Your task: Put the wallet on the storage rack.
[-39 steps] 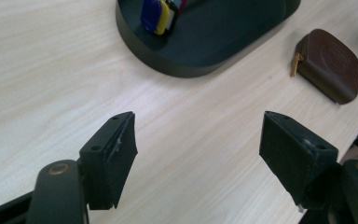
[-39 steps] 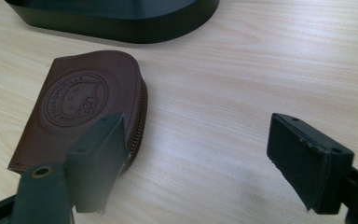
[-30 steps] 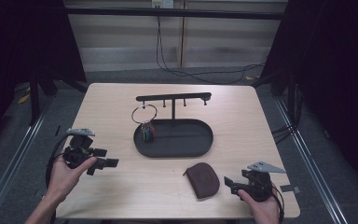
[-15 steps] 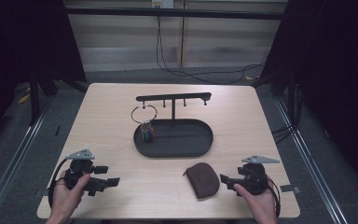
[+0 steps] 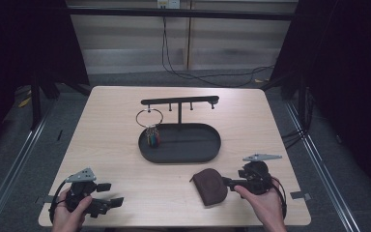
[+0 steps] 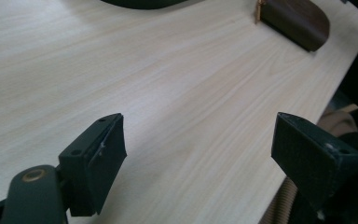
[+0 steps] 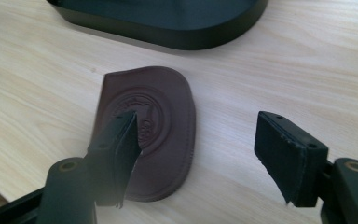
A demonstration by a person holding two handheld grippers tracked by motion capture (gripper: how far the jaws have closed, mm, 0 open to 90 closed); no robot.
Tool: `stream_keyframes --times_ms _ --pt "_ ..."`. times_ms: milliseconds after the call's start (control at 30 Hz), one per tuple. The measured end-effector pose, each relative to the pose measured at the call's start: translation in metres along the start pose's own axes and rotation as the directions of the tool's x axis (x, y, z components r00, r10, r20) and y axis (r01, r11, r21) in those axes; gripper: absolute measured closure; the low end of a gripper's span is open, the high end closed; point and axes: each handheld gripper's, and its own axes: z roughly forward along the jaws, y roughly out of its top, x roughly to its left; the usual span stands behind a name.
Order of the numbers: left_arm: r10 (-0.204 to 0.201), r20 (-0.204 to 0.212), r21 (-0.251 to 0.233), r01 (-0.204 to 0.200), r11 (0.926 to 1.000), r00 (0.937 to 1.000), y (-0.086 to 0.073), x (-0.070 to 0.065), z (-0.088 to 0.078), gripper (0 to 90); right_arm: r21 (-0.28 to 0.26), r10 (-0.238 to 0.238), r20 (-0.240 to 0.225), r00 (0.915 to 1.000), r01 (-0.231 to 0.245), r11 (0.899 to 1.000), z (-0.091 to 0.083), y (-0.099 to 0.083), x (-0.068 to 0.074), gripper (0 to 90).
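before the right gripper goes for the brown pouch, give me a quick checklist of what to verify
1. Right gripper open: ok, jaws wide apart.
2. Jaws straddle the brown leather pouch: not ok, one jaw sits over it and the other stands over bare table beside it.
3. Pouch lies flat, apart from the black oval tray: ok.
4. Left gripper out of the way: ok, open at the table's near left corner.
5. Key ring hanging on the tray's rack, away from the pouch: ok.
6. Jaw height over the pouch: cannot tell.
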Motion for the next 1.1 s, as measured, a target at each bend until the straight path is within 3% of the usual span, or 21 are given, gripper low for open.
stream_keyframes --times_ms 133,233,400,600,700,867,1100 --pt "0.017 0.007 0.008 -0.017 0.9998 0.9998 0.0 -0.005 0.0 17.6 0.038 -0.019 -0.071 0.9973 0.021 0.999 0.002 0.007 0.006 32.9" --pt "0.028 0.007 0.015 -0.028 0.9995 0.9996 -0.003 -0.009 -0.001 17.6 0.097 -0.029 -0.114 0.9931 0.04 0.994 0.008 0.013 0.011 35.1" --pt "0.049 0.01 -0.014 -0.049 0.9987 0.9987 -0.005 -0.012 -0.007 17.6 0.186 -0.02 -0.108 0.994 0.04 0.982 0.021 0.026 0.019 37.3" --pt "0.056 0.023 -0.029 -0.055 0.9981 0.9982 -0.005 -0.009 -0.01 17.6 0.312 -0.029 -0.066 0.9974 0.048 0.949 0.031 0.046 0.021 27.2" --pt "0.057 0.022 -0.028 -0.056 0.998 0.9981 -0.004 -0.008 -0.01 17.6 0.376 -0.02 -0.058 0.9981 0.04 0.926 0.04 0.049 0.019 22.0" --pt "0.058 0.01 -0.023 -0.058 0.9981 0.9983 -0.004 -0.008 -0.01 17.6 0.463 -0.01 -0.042 0.9991 0.029 0.886 0.057 0.05 0.015 20.8" --pt "0.054 0.009 -0.009 -0.054 0.9985 0.9985 -0.004 -0.008 -0.006 17.6 0.494 -0.011 -0.038 0.9992 0.029 0.869 0.072 0.045 0.015 23.5"
